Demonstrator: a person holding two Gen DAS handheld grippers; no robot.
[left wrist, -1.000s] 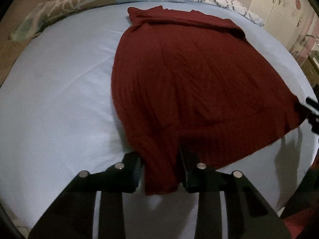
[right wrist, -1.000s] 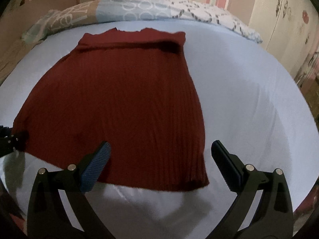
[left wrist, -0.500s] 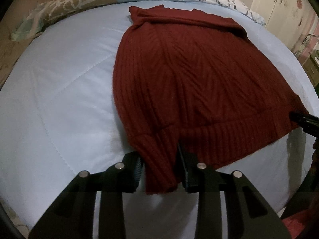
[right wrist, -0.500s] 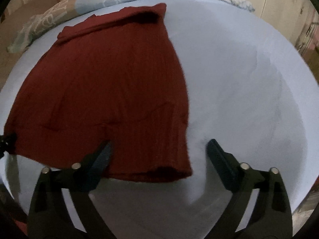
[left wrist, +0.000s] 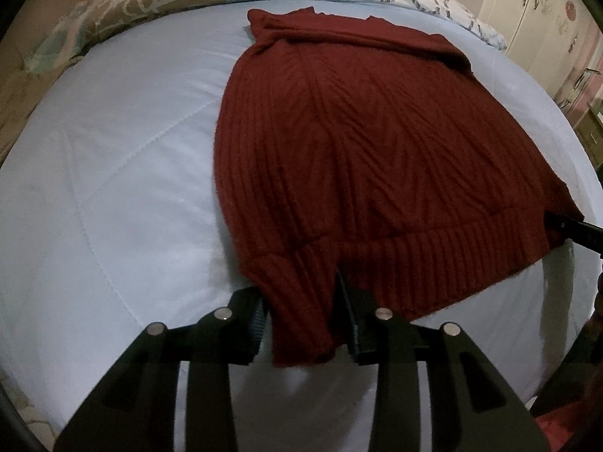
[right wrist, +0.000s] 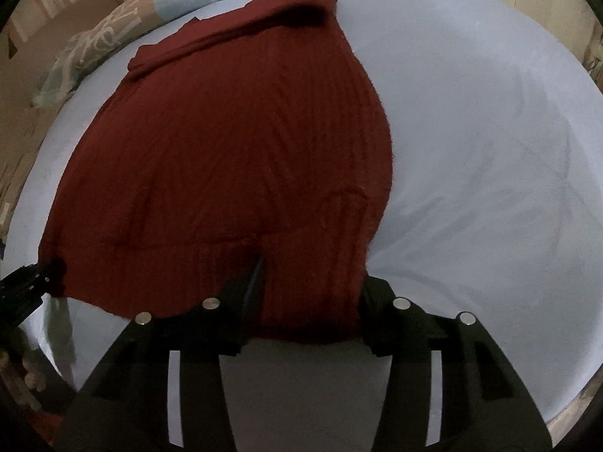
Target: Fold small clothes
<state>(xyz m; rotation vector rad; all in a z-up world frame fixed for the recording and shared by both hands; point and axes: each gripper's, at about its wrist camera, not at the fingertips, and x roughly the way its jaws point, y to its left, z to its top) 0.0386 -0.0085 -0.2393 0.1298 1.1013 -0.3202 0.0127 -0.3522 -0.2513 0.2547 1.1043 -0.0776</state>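
Note:
A dark red ribbed knit sweater (left wrist: 361, 143) lies flat on a pale blue bed cover (left wrist: 113, 188), its hem towards me. My left gripper (left wrist: 301, 316) is shut on the sweater's near left hem corner. My right gripper (right wrist: 312, 293) is shut on the near right hem corner of the sweater (right wrist: 233, 150). The right gripper's tip shows at the right edge of the left wrist view (left wrist: 573, 228), and the left gripper shows at the left edge of the right wrist view (right wrist: 26, 282).
A patterned quilt and pillow (left wrist: 158, 0) lie along the far edge of the bed. A cream cabinet (left wrist: 542, 3) stands at the far right. The blue cover (right wrist: 490, 150) stretches to the right of the sweater.
My right gripper has moved forward onto the right hem corner and closed on it. The left gripper has kept its hold on the left hem corner.

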